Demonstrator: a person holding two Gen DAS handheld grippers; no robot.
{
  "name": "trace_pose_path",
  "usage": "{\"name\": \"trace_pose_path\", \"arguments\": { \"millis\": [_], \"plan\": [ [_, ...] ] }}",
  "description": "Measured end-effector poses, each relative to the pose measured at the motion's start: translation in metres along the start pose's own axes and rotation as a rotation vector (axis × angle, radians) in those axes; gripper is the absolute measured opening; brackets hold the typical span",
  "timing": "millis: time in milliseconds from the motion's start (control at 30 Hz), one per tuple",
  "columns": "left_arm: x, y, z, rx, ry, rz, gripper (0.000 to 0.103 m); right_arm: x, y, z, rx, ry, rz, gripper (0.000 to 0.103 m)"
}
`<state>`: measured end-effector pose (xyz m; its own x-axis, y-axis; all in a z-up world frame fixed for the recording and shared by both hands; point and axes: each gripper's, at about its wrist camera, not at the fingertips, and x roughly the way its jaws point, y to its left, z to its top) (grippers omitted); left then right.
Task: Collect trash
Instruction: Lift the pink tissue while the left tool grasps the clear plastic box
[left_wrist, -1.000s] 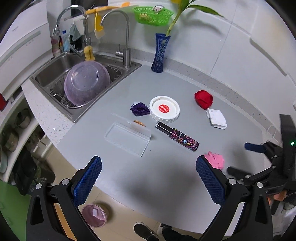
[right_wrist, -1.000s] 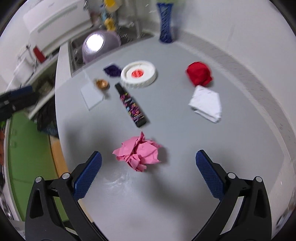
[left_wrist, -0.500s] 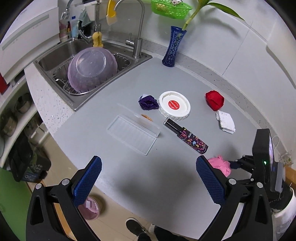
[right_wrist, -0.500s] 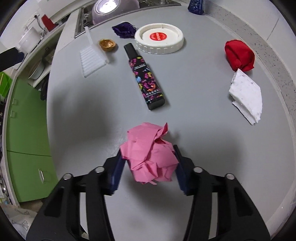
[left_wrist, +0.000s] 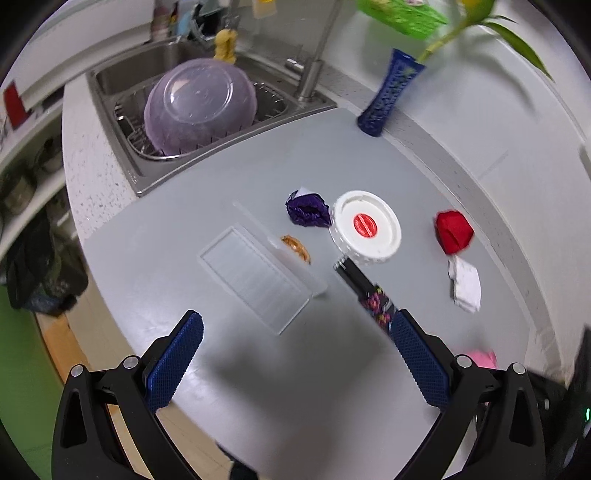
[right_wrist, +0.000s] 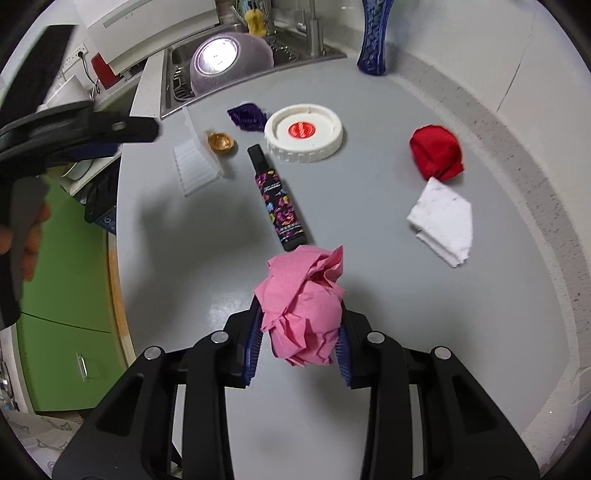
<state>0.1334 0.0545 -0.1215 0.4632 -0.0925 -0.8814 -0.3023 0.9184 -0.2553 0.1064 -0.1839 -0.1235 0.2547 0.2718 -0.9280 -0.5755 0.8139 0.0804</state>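
My right gripper is shut on a crumpled pink paper ball and holds it above the grey counter. The ball shows faintly in the left wrist view. My left gripper is open and empty above the counter's near edge. On the counter lie a purple wrapper, a gold foil cup, a red crumpled ball, a folded white tissue, a black patterned tube and a white lid.
A clear plastic tray lies near the counter's middle. A sink with an upturned purple bowl is at the back left. A blue vase stands by the wall. The left gripper shows in the right wrist view.
My right gripper closed on the pink paper ball and lifted it off the counter. My left gripper moved forward over the counter, staying open.
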Motion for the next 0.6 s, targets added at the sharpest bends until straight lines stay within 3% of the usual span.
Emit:
{"name": "trace_pose_path", "arguments": {
  "millis": [200,233,267,333,367,400,467,533,600],
  "plan": [
    [0.031,0.010,0.016,-0.180,0.027,0.015,0.098,-0.009,-0.012,0.000,0.010,-0.022,0.000,0.034],
    [0.036,0.011,0.018,-0.199,0.031,0.010,0.093,-0.010,-0.015,0.000,0.013,-0.024,0.001,0.034],
    [0.041,0.011,0.019,-0.213,0.036,0.014,0.087,-0.011,-0.019,-0.001,0.015,-0.025,0.002,0.034],
    [0.050,0.012,0.021,-0.240,0.053,0.005,0.063,-0.012,-0.024,-0.002,0.021,-0.026,0.002,0.034],
    [0.054,0.012,0.021,-0.249,0.062,0.001,0.057,-0.012,-0.027,-0.002,0.025,-0.027,0.004,0.034],
    [0.057,0.011,0.021,-0.253,0.069,0.000,0.039,-0.013,-0.028,-0.003,0.028,-0.028,0.006,0.034],
    [0.061,0.011,0.020,-0.265,0.074,-0.014,0.031,-0.014,-0.033,-0.003,0.034,-0.033,0.008,0.034],
    [0.058,0.008,0.020,-0.254,0.061,-0.017,0.016,-0.017,-0.036,-0.003,0.037,-0.038,0.009,0.034],
    [0.054,0.004,0.018,-0.233,0.051,-0.008,0.014,-0.019,-0.038,-0.002,0.042,-0.047,0.012,0.034]
  ]
}}
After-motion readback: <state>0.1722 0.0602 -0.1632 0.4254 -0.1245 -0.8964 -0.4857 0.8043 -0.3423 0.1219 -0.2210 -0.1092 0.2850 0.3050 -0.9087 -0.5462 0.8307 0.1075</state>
